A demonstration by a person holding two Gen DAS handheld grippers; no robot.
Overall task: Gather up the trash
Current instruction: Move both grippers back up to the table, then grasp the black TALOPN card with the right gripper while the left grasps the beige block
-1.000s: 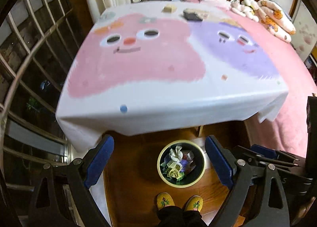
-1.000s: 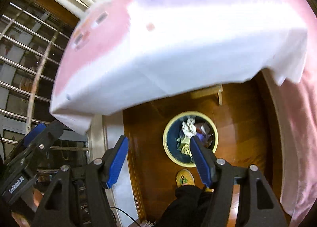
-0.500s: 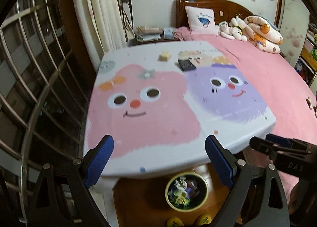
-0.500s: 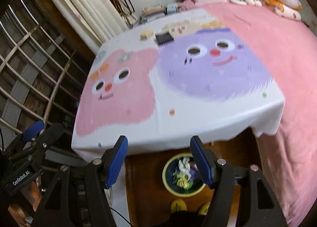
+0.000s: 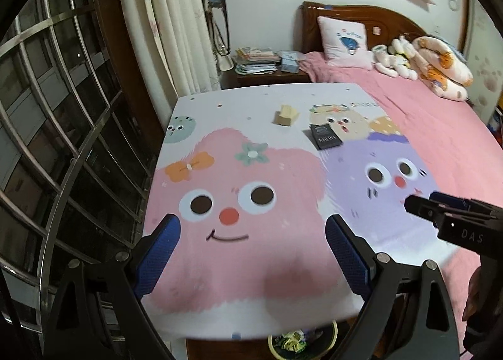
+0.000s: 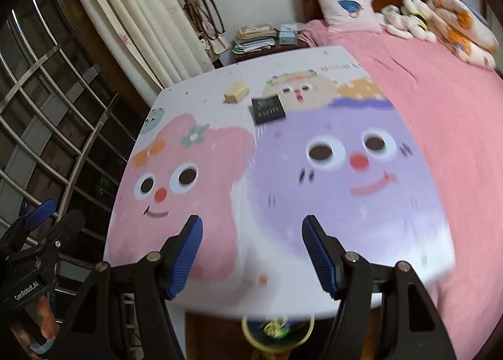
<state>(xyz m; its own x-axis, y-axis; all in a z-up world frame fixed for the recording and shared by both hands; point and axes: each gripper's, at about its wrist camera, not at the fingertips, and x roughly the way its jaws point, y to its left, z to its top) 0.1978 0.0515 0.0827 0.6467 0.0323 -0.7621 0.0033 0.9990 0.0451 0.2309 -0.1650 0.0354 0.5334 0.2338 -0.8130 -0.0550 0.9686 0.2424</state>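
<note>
Both hand-held grippers, left (image 5: 253, 253) and right (image 6: 251, 251), are held open and empty; the box (image 5: 285, 114) on the desk (image 5: 220, 102) is judged the next pick-up, calling for a forward reach.

A box (image 5: 285, 115) and a packet (image 5: 325, 137) are set near each other on the far part of the worktop (image 5: 239, 265), the box to the left. A bin (image 5: 301, 339) is placed on the floor under the near edge. A bed (image 5: 440, 127) is found to the right, a nightstand (image 5: 267, 75) behind.
</note>
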